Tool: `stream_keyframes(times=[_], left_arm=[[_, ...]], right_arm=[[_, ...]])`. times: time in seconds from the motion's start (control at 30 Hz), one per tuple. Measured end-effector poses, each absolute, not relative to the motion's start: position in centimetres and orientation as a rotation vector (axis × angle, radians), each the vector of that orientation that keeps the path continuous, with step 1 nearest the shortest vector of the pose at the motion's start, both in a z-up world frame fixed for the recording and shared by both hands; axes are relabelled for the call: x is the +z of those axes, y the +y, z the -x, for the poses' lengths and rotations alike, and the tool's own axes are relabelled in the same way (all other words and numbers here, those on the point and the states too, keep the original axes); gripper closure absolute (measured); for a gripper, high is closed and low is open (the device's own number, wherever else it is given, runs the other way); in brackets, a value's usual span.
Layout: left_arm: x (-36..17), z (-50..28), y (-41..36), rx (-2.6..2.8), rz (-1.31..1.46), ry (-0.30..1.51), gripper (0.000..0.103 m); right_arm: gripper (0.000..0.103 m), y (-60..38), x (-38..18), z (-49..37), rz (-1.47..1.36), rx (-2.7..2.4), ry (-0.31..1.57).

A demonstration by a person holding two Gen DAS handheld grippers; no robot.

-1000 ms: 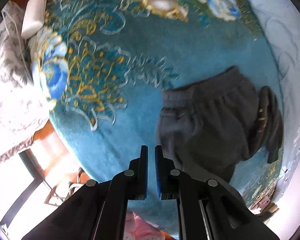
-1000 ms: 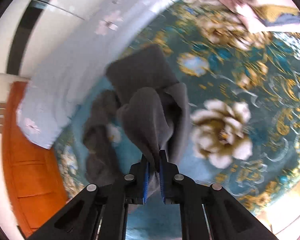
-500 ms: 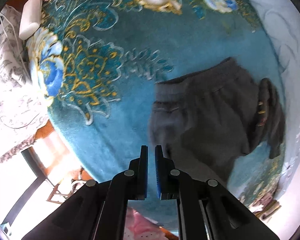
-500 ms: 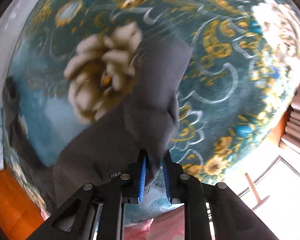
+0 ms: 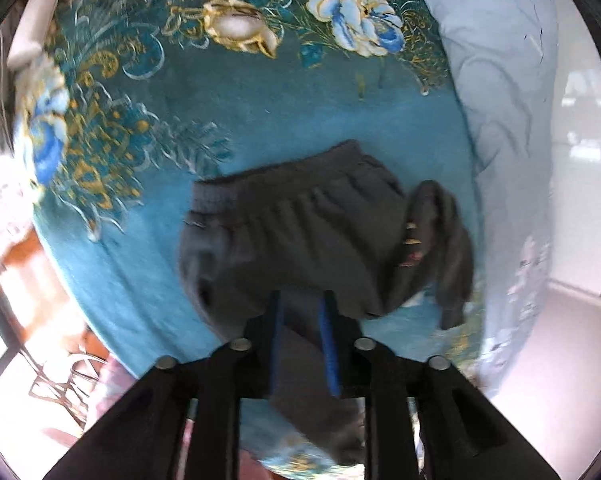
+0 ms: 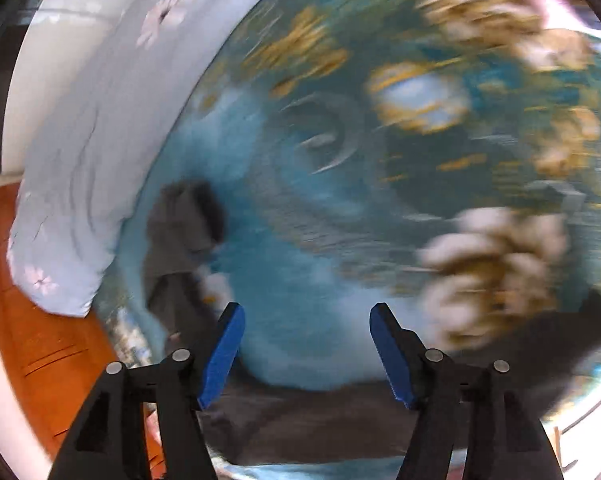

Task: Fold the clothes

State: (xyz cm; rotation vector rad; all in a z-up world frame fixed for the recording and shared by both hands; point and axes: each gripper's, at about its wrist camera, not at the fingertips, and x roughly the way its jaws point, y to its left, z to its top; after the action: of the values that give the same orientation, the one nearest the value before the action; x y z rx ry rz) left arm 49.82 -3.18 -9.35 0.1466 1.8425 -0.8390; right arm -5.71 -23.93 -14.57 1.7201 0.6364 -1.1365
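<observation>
Dark grey sweatpants (image 5: 296,236) lie on the teal floral blanket (image 5: 260,112), waistband toward the far side, a leg running down under my left gripper. My left gripper (image 5: 302,304) is part open, its blue pads either side of the grey fabric without pinching it. A second dark garment (image 5: 440,240) lies crumpled right of the pants. In the blurred right wrist view, my right gripper (image 6: 306,314) is wide open and empty above the blanket (image 6: 300,280); grey fabric (image 6: 320,420) lies below it, and the dark garment (image 6: 184,240) lies at left.
A pale blue flowered quilt (image 5: 508,120) borders the blanket and also shows in the right wrist view (image 6: 84,200). An orange wooden bed frame (image 6: 40,340) is at lower left. A white pillow (image 5: 32,32) and patterned bedding sit at far left.
My right gripper has let go of the grey pants leg and opened wide, swinging away. My left gripper has opened from shut and moved over the pants.
</observation>
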Motion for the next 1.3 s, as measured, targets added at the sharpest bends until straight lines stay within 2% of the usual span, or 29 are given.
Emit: stream_keyframes(times=[0.2,0.47,0.53,0.57,0.63,0.67,0.73,0.8,0.9,1.13,1.3], left_arm=[[-8.3,-48.7,-2.7,-0.821,-0.174,1.8,0.07],[-10.5,-48.1,-0.1,-0.664,-0.179,1.847,0.07],[-10.9,-47.7,0.3,-0.638,-0.177,1.86,0.07],[-11.1,-47.6,0.4,-0.626,-0.177,1.866,0.07],[-11.0,-46.9,0.0,-0.632,-0.176,1.851,0.07],[-10.9,-46.3,-0.4,-0.647,-0.19,1.847,0.07],[-10.5,-45.7,-1.2,-0.671,-0.214,1.841,0.07],[-10.1,-45.2,-2.2,-0.695,-0.23,1.835,0.07],[-9.5,-44.6,-3.4,-0.71,-0.238,1.825,0.07],[-9.0,-42.3,-6.2,-0.732,-0.263,1.839,0.07],[-8.8,-40.6,-6.9,-0.771,-0.293,1.844,0.07]], right_arm=[[0.032,-30.2,-17.5,-1.3,-1.714,-1.048,0.685],[0.032,-36.4,-20.9,-8.2,-1.703,-0.922,0.734],[0.035,-36.8,-20.7,-9.1,-1.676,-0.866,0.737],[0.04,-36.8,-20.3,-9.4,-1.659,-0.843,0.744],[0.068,-36.8,-19.9,-10.3,-1.613,-0.8,0.781],[0.071,-36.8,-19.9,-10.6,-1.594,-0.794,0.81],[0.1,-36.9,-19.8,-11.1,-1.549,-0.799,0.876],[0.1,-37.2,-18.9,-10.6,-1.556,-0.791,0.845],[0.1,-37.8,-15.3,-8.5,-1.585,-0.727,0.669],[0.1,-36.8,-4.3,0.3,-1.566,-0.645,0.376],[0.1,-36.2,-5.4,8.2,-1.68,-0.816,0.302]])
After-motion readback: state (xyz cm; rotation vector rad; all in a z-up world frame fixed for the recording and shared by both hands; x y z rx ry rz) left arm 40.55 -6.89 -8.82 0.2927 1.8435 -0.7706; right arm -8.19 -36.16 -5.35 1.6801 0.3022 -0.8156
